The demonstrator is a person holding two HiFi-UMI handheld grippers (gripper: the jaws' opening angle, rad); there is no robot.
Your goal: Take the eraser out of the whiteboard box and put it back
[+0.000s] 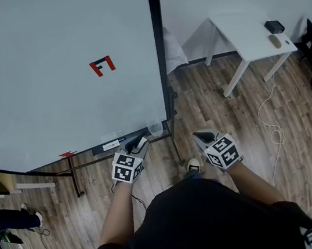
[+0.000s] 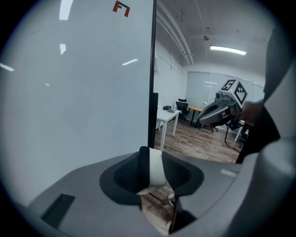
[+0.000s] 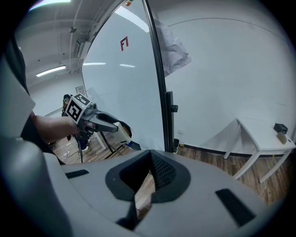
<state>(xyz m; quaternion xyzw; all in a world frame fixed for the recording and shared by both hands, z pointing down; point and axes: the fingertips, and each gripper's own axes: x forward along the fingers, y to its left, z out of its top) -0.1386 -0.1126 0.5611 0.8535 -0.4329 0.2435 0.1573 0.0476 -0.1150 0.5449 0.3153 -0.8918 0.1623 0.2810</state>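
My left gripper (image 1: 136, 144) hovers just in front of the whiteboard's bottom ledge (image 1: 112, 145), shut on the eraser (image 2: 156, 169), a block with a white band and a dark side, held upright between the pads. In the right gripper view the eraser (image 3: 122, 133) shows as a pale block at the tip of the left gripper (image 3: 114, 127). The clear box (image 1: 155, 128) sits at the board's lower right corner, a little right of the held eraser. My right gripper (image 1: 204, 138) hangs over the floor to the right of the board, shut with nothing in it.
The large whiteboard (image 1: 48, 73) with a red mark (image 1: 102, 65) fills the left. Its black frame post (image 1: 163, 61) and stand legs (image 1: 74, 183) are close by. A white table (image 1: 248, 36) stands at the right with a cable (image 1: 270, 120) trailing on the wooden floor.
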